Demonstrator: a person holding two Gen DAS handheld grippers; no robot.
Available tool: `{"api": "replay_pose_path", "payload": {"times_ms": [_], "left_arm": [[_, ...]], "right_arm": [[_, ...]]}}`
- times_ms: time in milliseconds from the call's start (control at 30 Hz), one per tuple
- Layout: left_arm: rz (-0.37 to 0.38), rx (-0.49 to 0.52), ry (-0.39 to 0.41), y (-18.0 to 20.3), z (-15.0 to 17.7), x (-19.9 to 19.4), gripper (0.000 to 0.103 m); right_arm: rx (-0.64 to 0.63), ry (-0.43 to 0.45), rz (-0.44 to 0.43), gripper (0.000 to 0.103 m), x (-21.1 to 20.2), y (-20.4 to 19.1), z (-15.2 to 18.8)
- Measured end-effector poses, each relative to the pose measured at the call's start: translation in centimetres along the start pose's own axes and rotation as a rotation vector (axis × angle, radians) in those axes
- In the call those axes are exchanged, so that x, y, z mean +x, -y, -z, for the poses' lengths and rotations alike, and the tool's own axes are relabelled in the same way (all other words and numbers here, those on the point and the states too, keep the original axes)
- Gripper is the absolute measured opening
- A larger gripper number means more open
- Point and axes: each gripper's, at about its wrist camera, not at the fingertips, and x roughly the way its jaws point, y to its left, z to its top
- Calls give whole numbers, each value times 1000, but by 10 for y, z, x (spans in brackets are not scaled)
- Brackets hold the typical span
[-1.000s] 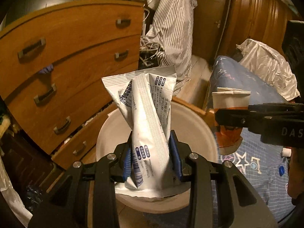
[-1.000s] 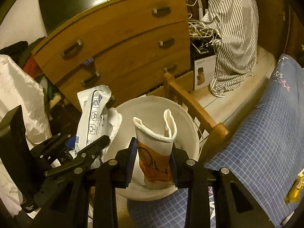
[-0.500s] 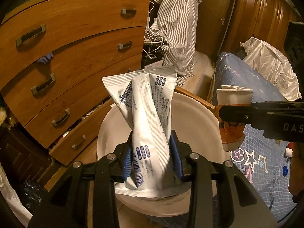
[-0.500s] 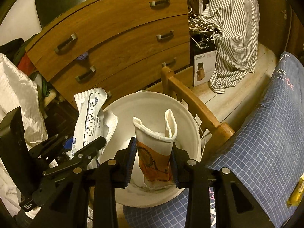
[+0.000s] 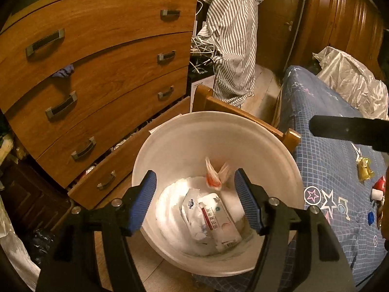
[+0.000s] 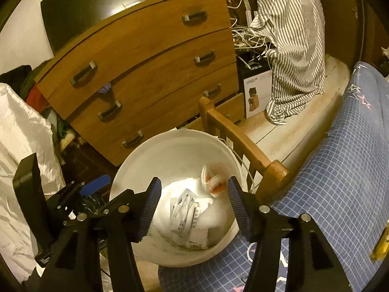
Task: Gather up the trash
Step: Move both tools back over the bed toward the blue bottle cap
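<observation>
— Where do we stand over the white bin [image 5: 175,141]?

— Our left gripper [image 5: 195,194] hangs above its mouth with the jaws apart; they have just been opening, and nothing sits between the blue pads. Our right gripper [image 6: 193,203] is the same: jaws just spread, no thing between them.

— And the trash?

— The white wrapper [image 5: 214,221] lies flat at the bottom of the bin, on crumpled white lining. The orange paper cup [image 6: 212,180] is inside too, against the far wall, blurred in both views.

— How much room do we have around the rim?

— It is tight. The far rim sits just beside the wooden chair rail [image 6: 238,141], which runs along its right side. The dresser [image 5: 97,73] stands close on the left, its bottom drawer pulled out towards the bin. The near right rim meets the blue checked cover [image 6: 340,182]. In the right wrist view the left gripper shows just outside the bin's left rim, near a white bag [image 6: 22,126].

— Open floor?

— Pale boards past the chair, up to the hanging striped shirt [image 6: 294,43].
</observation>
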Motion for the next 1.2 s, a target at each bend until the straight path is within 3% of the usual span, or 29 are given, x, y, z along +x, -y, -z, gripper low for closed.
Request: {"api": "replay_pose_path", "payload": {"times_ms": [133,300,467,667,867,1000,1100,1200], "left_arm": [[19,17,16,13,2,-10,64],[115,74,20,59,22,-21,64],[244,211,-42,142,64,-14,64],[425,418,-121,259,130,-15,64],[540,585,-174,344,173,-20,64],[540,600,-191,380,181,-6,64],[525,591,-189,401,179,4,64],[515,599,-187,423,176,12,64]], "right_arm": [[5,49,-14,58,-29,7,18],[34,181,24,58,-93,33,83],[95,269,154,58,-159,83,188],[227,313,280,58,-230,149,310],[349,324,446,58,-301,208,428],[412,325,526,58,-331,249,473],[435,304,587,59,-338,275,485],[460,270,608,66,-335,309,488]]}}
